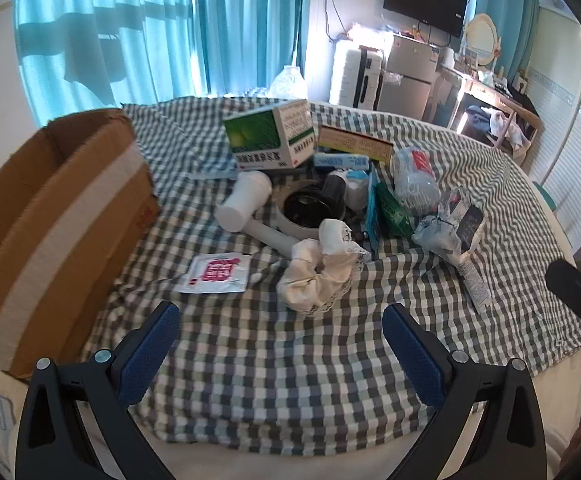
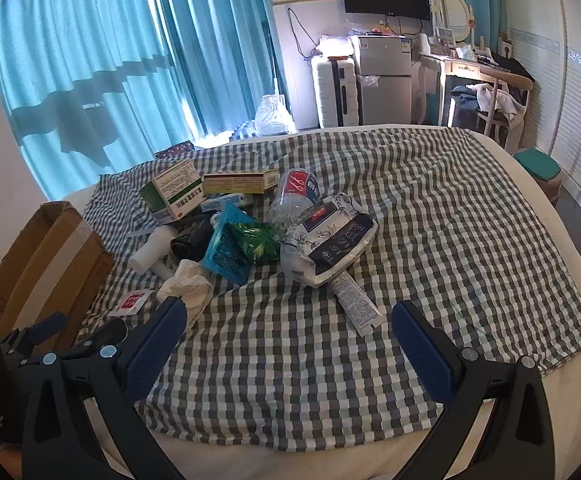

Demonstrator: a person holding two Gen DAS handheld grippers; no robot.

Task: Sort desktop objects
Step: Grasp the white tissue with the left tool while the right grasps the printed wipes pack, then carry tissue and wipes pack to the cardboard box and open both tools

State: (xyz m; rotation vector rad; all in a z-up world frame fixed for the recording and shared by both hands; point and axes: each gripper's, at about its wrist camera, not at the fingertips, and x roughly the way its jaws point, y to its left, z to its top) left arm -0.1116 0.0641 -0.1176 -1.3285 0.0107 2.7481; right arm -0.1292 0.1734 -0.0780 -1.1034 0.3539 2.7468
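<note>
— Both sets of jaws are standing wide apart, gripping nothing: the left gripper [image 1: 280, 336] and the right gripper [image 2: 290, 336] are each hanging over bare checked cloth [image 2: 430, 220], their blue pads [image 1: 150, 356] showing a fine pebbled texture.

— And the pile, going left to right?

— A brown corrugated cardboard box [image 1: 42, 216] is sitting at the left edge, mouth open. A flat white sachet [image 1: 214, 274] with red print is lying just beside it. Next, a smooth white plastic bottle [image 1: 244, 202] is lying on its side, its long axis running from lower left to upper right. A crinkled cream scrunchie [image 1: 322, 276] is resting in front. Further right, a white tube [image 2: 356, 304] is lying flat, its crimped end pointing toward the right gripper.
</note>
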